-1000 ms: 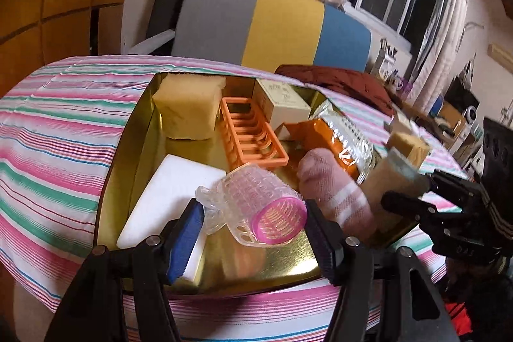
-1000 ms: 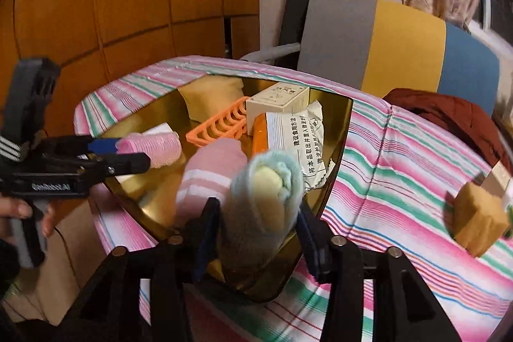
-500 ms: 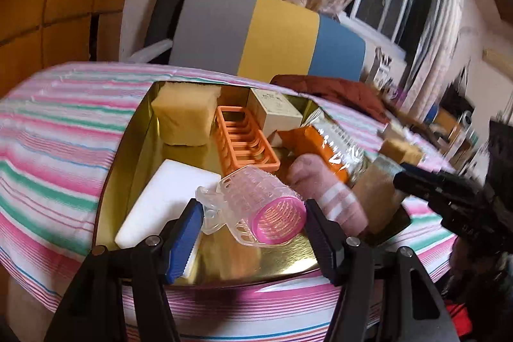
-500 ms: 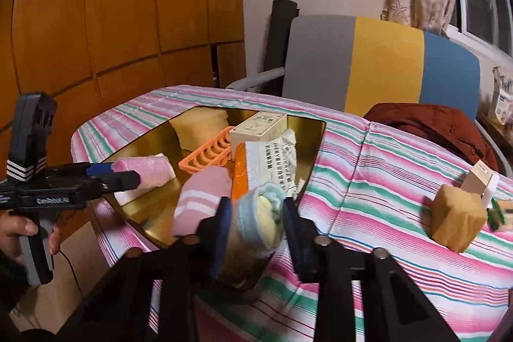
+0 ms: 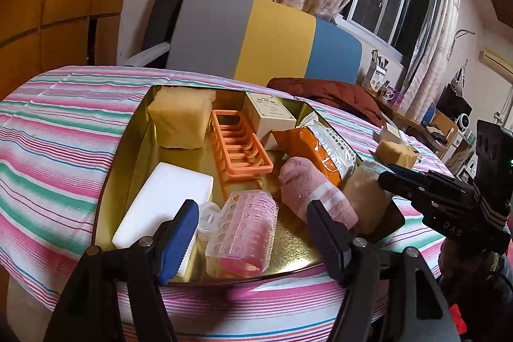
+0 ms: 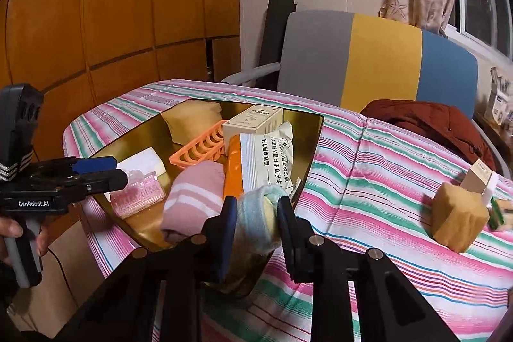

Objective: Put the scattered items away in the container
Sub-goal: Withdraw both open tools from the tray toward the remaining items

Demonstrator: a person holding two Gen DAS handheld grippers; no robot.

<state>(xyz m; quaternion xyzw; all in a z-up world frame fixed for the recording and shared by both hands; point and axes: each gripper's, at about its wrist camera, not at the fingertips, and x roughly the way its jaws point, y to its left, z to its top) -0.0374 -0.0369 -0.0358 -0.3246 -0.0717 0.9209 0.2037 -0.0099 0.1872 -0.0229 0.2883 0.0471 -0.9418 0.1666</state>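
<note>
**A:** ok so where's everything sitting? Left gripper [image 5: 253, 233] first.

**B:** Its fingers are spread wide, gripping nothing. The pink hair roller [image 5: 241, 233] lies on the floor of the gold tray [image 5: 128, 156], right in the gap between the fingers but touching neither as far as I can tell. Just past the blue-padded finger [image 5: 179, 241] there's a white block [image 5: 166, 201], lying flat in the tray.

**A:** and the right one?

**B:** Right gripper [image 6: 255, 221] has its fingers clenched on a rolled sock [image 6: 256, 217], light blue on the outside with yellow in the middle. It's over the tray's near corner; can't tell whether it touches the rim. From the left camera the same gripper [image 5: 383, 177] shows up off to the right side with the roll at its tip.

**A:** what else is in the tray?

**B:** Ahead of the left fingers: a pink sock [image 5: 315, 191] with white stripes, an orange slatted soap holder [image 5: 239, 146], a yellow sponge [image 5: 181, 120] in the far corner, a small beige box [image 5: 269, 114], and an orange-and-white snack packet [image 5: 320, 149] leaning on the far-right side.

**A:** anything still outside it?

**B:** Yeah, off to the right of the right fingers, well apart from the tray, a tan sponge [image 6: 460, 221] sits on the striped cloth [image 6: 368, 169] covering the surface, with another small box [image 6: 479, 178] just behind it.
</note>
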